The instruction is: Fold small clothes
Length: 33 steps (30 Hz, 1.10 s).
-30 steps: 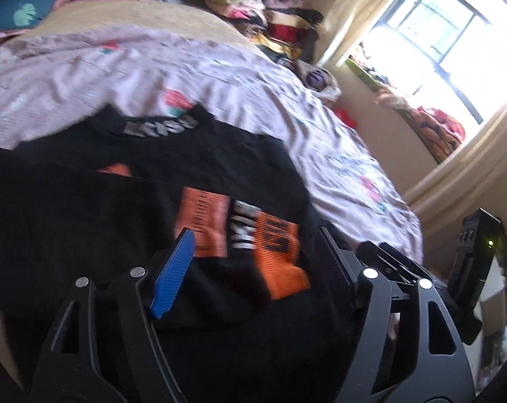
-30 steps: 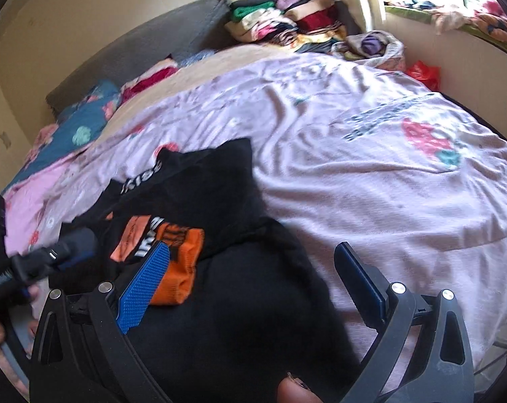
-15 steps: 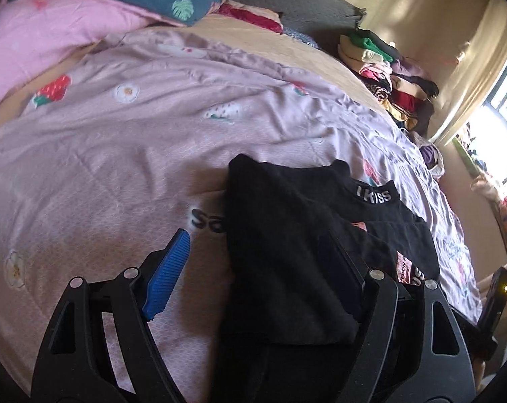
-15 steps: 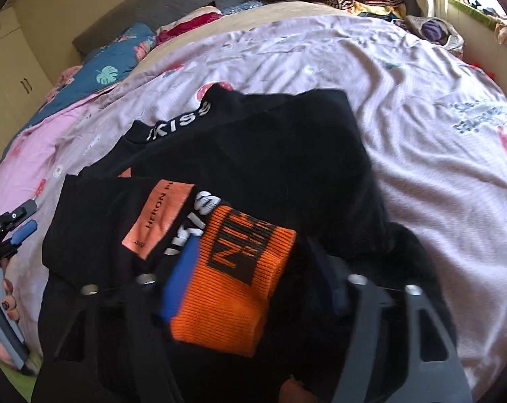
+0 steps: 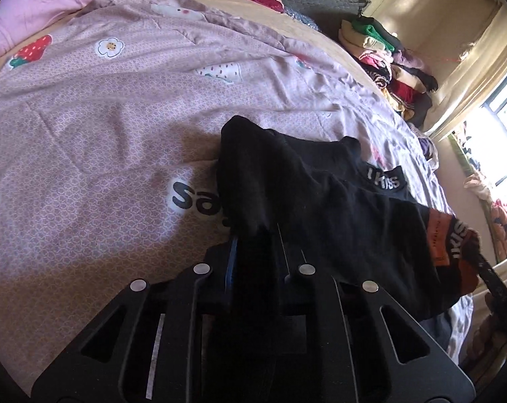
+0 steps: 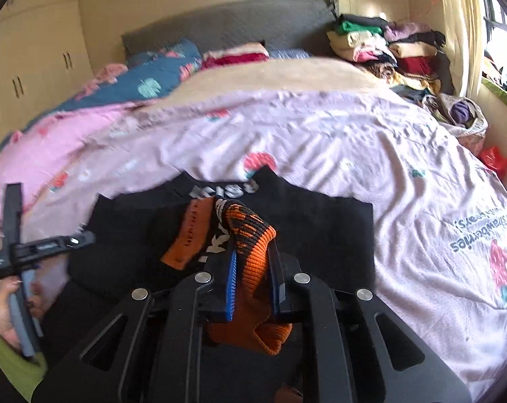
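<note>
The black top (image 6: 320,235) lies on the pink sheet (image 5: 85,134) in the middle of the bed, with its collar toward the pillows. The left claw (image 5: 253,252) has just been closing, and now it pinches a black edge of the top on the left side. The right claw (image 6: 251,278) has just been closing too, and it pinches the orange cuff (image 6: 253,235) of a sleeve between its blue pads (image 6: 232,285). A hand (image 6: 5,312) at the left edge of the right view holds the other claw's handle. I think the next step is to lift and fold, and a few things could go wrong. The cuff is thick and stretchy, so it could slip out if it is pulled fast. The left claw has only a thin bit of black cloth, so that could slide free too. If one claw pulls more than the other, the top could twist and the fold would be crooked. The sheet is soft and wrinkly, so it might get dragged along. There are no boxes or baskets to see. Folded clothes sit in a pile (image 6: 387,47) by the headboard, on the bed itself, not in anything.
</note>
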Each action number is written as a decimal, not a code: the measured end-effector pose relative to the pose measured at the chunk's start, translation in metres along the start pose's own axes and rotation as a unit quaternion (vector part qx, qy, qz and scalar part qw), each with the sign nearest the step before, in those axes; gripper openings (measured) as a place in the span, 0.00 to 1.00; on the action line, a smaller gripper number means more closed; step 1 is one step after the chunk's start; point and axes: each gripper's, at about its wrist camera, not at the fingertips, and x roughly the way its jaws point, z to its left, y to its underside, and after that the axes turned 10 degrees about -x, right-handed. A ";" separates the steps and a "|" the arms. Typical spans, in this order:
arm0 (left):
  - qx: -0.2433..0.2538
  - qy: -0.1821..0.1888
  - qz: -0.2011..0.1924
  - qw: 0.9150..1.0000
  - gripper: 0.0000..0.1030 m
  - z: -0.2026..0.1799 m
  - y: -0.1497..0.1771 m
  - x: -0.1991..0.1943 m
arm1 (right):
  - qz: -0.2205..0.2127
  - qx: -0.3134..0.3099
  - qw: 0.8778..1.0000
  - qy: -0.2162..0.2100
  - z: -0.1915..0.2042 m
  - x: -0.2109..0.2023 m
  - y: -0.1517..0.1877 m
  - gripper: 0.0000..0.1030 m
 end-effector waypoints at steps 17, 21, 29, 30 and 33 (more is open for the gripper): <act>0.085 -0.023 -0.043 0.995 0.26 -0.038 0.008 -0.031 | 0.017 0.013 0.999 0.046 0.001 0.001 0.030 0.43; 0.113 -0.021 -0.032 0.993 0.36 -0.056 0.018 -0.032 | 0.011 0.010 1.000 0.000 0.011 -0.006 0.030 0.46; 0.163 -0.046 -0.033 0.985 0.45 -0.072 0.045 -0.031 | 0.030 -0.014 0.998 -0.059 0.046 0.002 0.032 0.49; 0.164 -0.045 -0.041 0.985 0.45 -0.073 0.046 -0.034 | 0.035 -0.017 0.997 -0.059 0.048 0.004 0.033 0.49; 0.170 -0.025 -0.035 0.984 0.45 -0.078 0.052 -0.037 | 0.047 -0.018 0.997 -0.052 0.051 0.011 0.037 0.53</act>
